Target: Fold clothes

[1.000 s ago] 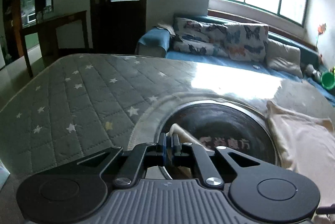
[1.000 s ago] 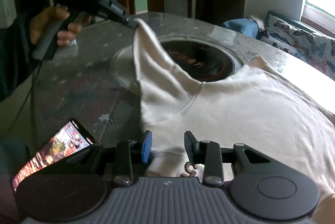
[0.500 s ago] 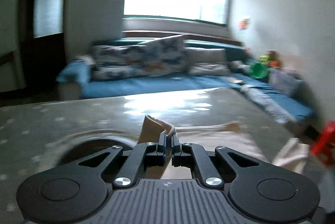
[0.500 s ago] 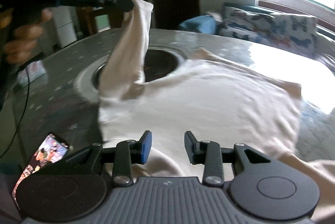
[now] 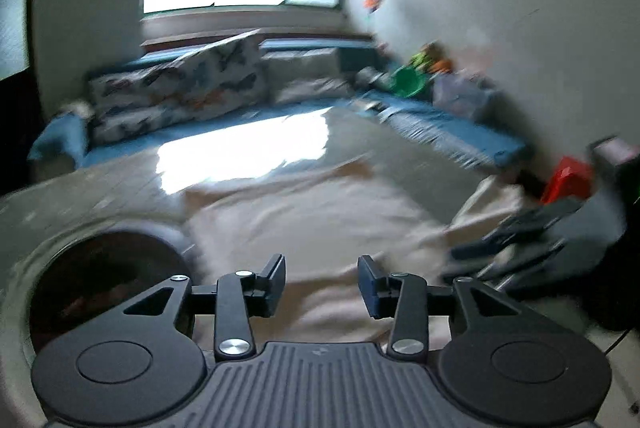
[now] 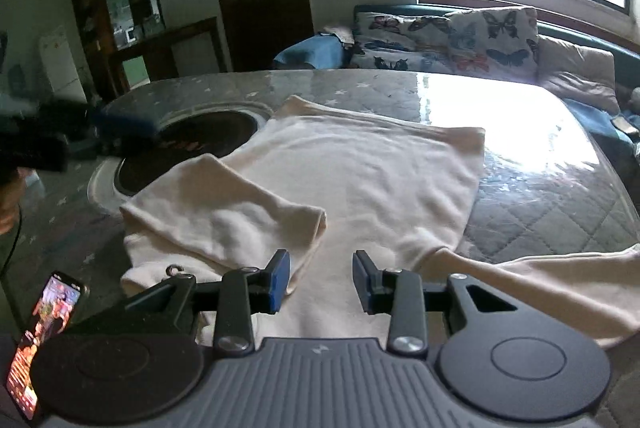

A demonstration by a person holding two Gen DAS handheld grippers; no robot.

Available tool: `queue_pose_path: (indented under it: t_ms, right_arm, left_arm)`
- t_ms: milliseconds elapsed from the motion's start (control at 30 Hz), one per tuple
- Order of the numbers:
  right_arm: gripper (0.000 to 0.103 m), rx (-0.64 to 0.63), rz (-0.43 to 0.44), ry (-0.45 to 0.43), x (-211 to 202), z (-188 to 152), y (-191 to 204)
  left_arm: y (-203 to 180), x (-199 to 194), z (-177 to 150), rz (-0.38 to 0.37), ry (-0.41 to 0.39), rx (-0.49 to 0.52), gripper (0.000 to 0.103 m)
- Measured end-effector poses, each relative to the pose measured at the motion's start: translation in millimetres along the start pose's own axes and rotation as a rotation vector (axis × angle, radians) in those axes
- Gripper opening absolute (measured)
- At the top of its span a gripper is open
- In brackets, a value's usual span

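Observation:
A cream sweatshirt (image 6: 360, 179) lies flat on the quilted table; it also shows blurred in the left wrist view (image 5: 320, 211). Its left sleeve (image 6: 224, 216) is folded across the body. The other sleeve (image 6: 532, 280) stretches out to the right. My right gripper (image 6: 321, 278) is open and empty, just above the near edge of the shirt. My left gripper (image 5: 322, 284) is open and empty above the shirt; it shows blurred at the left of the right wrist view (image 6: 120, 127), over the dark round inset (image 6: 200, 139).
The table top (image 6: 540, 195) is a grey star-patterned quilt under glass. A lit phone (image 6: 44, 328) lies at the near left edge. A blue sofa with butterfly cushions (image 6: 440, 39) stands behind the table. The right gripper shows blurred in the left wrist view (image 5: 532, 240).
My left gripper has opened and let go of the sleeve, which now lies folded across the shirt's body. The left gripper has swung away towards the round inset. The right gripper stayed open.

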State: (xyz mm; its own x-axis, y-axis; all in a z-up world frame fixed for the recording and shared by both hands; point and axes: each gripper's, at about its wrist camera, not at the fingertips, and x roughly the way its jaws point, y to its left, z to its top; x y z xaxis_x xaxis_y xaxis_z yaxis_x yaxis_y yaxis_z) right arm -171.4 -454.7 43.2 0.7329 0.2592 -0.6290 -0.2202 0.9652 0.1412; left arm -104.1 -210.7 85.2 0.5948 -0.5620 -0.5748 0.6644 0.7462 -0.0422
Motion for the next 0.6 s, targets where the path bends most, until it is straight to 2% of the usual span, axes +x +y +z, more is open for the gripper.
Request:
queue_pose_path:
  t_ms: [133, 267, 433, 500, 567, 600]
  right_arm:
    - [0.035, 0.005, 0.019, -0.011, 10.6, 8.6, 3.0]
    - [0.035, 0.013, 0.029, -0.006, 35.0, 16.1, 4.1]
    - [0.033, 0.041, 0.045, 0.040, 61.0, 15.8, 4.2]
    - [0.026, 0.030, 0.046, 0.045, 63.6, 13.8, 8.5]
    - [0.011, 0.014, 0.035, 0.038, 63.1, 14.0, 12.3]
    - [0.008, 0.010, 0.031, 0.028, 60.8, 15.0, 13.1]
  left_arm:
    - [22.9, 2.2, -21.7, 0.111, 0.088, -0.003, 0.042]
    - [22.3, 7.8, -34.0, 0.124, 0.117, 0.040, 0.043]
    - [21.4, 14.9, -49.3, 0.139, 0.153, 0.093, 0.043]
    - [22.7, 14.8, -53.9, 0.142, 0.163, 0.100, 0.043]
    - [25.4, 15.0, -56.8, 0.140, 0.166, 0.085, 0.043]
    - [26.0, 14.9, -57.7, 0.140, 0.167, 0.079, 0.043]
